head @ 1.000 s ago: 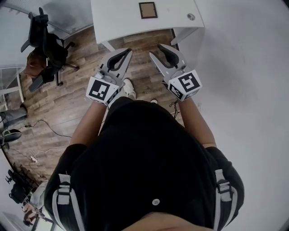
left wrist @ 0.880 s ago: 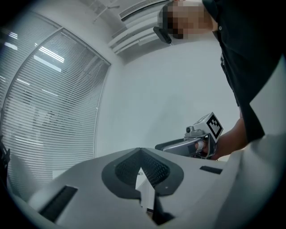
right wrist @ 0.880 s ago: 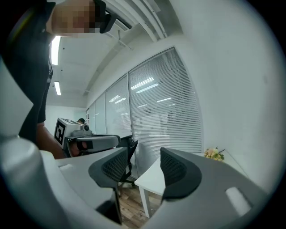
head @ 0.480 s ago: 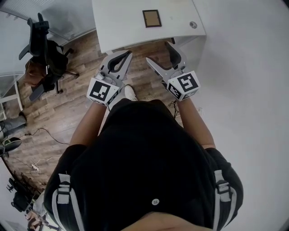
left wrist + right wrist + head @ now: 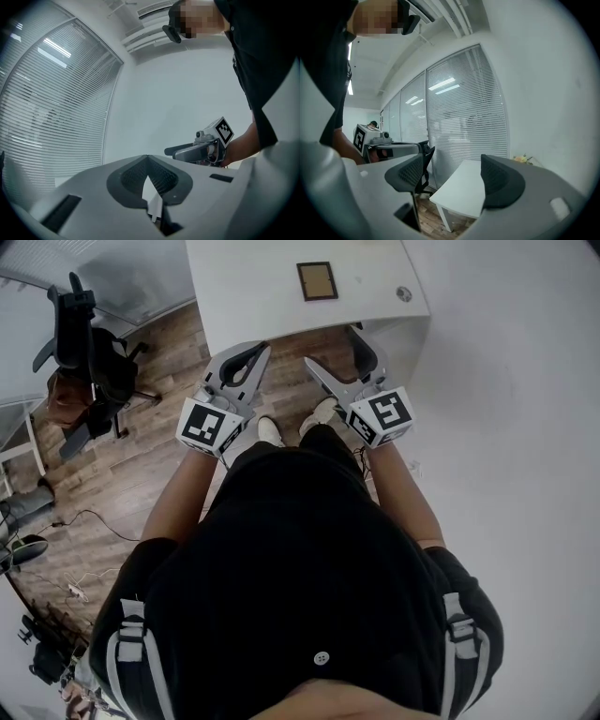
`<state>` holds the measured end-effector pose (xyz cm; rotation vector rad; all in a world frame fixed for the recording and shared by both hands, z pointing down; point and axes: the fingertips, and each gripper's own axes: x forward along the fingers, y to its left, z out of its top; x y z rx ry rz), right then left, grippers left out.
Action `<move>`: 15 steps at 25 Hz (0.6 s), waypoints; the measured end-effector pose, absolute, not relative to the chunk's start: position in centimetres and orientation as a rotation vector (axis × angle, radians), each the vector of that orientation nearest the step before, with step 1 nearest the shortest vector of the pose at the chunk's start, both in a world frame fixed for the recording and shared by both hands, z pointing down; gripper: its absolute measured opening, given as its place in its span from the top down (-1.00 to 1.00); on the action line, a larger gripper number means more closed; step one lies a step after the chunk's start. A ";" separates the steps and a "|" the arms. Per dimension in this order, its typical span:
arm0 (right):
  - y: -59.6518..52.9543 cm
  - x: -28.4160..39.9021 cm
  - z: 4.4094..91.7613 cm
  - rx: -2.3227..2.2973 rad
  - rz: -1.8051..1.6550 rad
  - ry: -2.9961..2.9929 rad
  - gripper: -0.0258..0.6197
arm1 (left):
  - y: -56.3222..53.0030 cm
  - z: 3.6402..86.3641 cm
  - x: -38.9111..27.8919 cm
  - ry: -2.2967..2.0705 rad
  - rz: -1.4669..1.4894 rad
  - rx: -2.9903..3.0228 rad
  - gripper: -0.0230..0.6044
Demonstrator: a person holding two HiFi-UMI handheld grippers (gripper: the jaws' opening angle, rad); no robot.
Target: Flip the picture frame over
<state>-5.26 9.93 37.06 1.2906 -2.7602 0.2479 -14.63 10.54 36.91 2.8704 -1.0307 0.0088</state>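
Small brown picture frame (image 5: 317, 280) lies flat on white table (image 5: 244, 287), well apart from both grippers; likely light, stiff, fragile; pinch an edge; left gripper (image 5: 255, 351) jaws together, empty; right gripper (image 5: 335, 348) jaws opening, empty.

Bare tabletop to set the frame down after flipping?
Widest bare patch: table left of the picture frame, out to its left edge. A strip lies between frame and near edge. Tighter right, where a small round object sits.
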 end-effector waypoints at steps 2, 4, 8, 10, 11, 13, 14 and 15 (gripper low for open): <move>8.8 -4.9 37.5 1.279 0.268 -2.768 -0.27 | 9.5 37.2 -14.2 -1.036 0.023 2.871 0.91; 7.4 -4.5 37.8 1.261 0.278 -2.776 -0.27 | 8.2 37.3 -13.8 -1.048 0.032 2.867 0.91; 4.1 -3.1 37.8 1.234 0.292 -2.801 -0.27 | 5.5 37.1 -12.5 -1.080 0.057 2.851 0.91; 2.5 -2.1 37.8 1.220 0.299 -2.815 -0.27 | 3.9 36.6 -11.6 -1.107 0.060 2.849 0.91; 1.6 -1.7 37.7 1.210 0.301 -2.822 -0.27 | 3.1 36.4 -11.1 -1.118 0.063 2.852 0.91; -0.1 -0.8 37.7 1.187 0.299 -2.831 -0.27 | 1.4 36.0 -10.1 -1.137 0.074 2.854 0.91; -1.0 -0.3 37.7 1.176 0.299 -2.835 -0.27 | 0.5 36.0 -9.6 -1.145 0.085 2.850 0.91; -1.9 0.3 37.7 1.165 0.302 -2.839 -0.27 | -0.3 36.1 -8.9 -1.151 0.099 2.846 0.91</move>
